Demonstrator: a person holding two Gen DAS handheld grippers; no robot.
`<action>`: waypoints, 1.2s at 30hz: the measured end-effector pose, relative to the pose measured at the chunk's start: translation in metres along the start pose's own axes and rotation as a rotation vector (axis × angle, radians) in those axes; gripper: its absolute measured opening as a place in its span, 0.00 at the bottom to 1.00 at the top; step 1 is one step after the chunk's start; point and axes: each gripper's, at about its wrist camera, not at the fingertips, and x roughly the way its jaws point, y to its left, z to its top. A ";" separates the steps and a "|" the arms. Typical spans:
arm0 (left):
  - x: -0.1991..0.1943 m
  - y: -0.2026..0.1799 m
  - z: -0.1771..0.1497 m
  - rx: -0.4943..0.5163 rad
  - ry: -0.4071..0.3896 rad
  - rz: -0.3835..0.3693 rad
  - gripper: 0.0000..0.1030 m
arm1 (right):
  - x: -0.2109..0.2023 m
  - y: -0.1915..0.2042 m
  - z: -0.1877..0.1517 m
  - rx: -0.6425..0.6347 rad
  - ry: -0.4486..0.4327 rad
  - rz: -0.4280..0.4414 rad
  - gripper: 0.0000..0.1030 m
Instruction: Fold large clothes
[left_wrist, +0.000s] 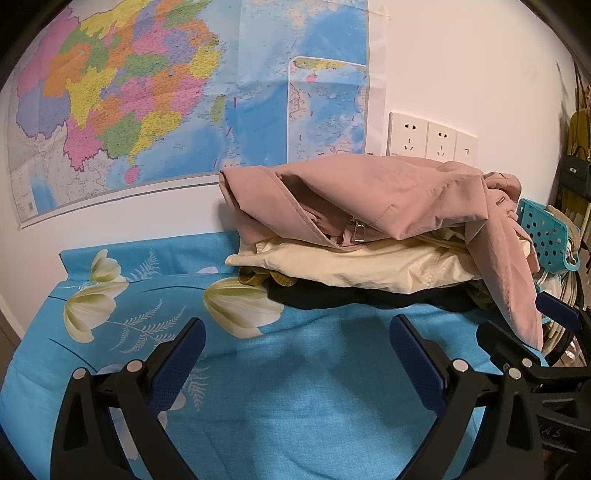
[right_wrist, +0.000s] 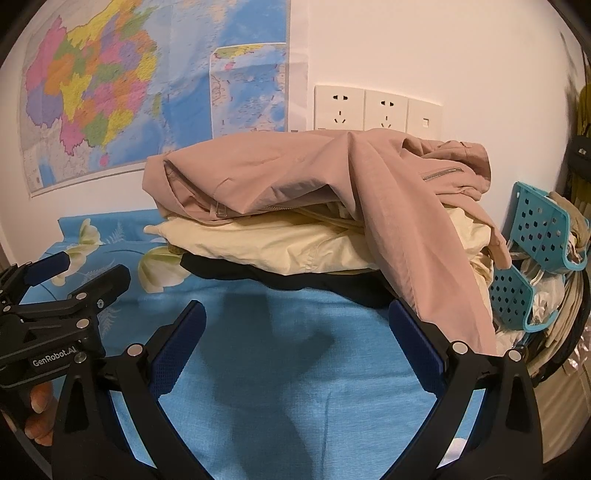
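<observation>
A pile of clothes lies on the blue flowered bedsheet (left_wrist: 295, 369) against the wall. On top is a pink jacket (left_wrist: 369, 192), also in the right wrist view (right_wrist: 295, 173), with one sleeve (right_wrist: 424, 266) hanging down at the right. Under it lie a cream garment (left_wrist: 351, 266) (right_wrist: 277, 247) and a black garment (right_wrist: 295, 280). My left gripper (left_wrist: 297, 332) is open and empty, short of the pile. My right gripper (right_wrist: 295, 314) is open and empty just before the pile, its right finger beside the hanging sleeve.
A coloured map (left_wrist: 147, 92) and white wall sockets (left_wrist: 428, 138) are on the wall behind. A teal perforated basket (right_wrist: 535, 251) with more clothes stands at the bed's right edge. The left gripper's body (right_wrist: 55, 325) shows at the left of the right wrist view.
</observation>
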 end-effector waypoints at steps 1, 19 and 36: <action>-0.001 0.000 0.000 -0.001 0.000 -0.002 0.94 | 0.000 0.000 0.000 0.000 0.000 -0.001 0.95; -0.002 0.001 0.002 -0.005 0.003 -0.003 0.93 | -0.002 0.001 0.002 -0.011 -0.011 -0.005 0.95; 0.002 0.002 0.001 -0.016 0.007 -0.004 0.93 | 0.000 0.004 0.004 -0.029 -0.009 -0.008 0.95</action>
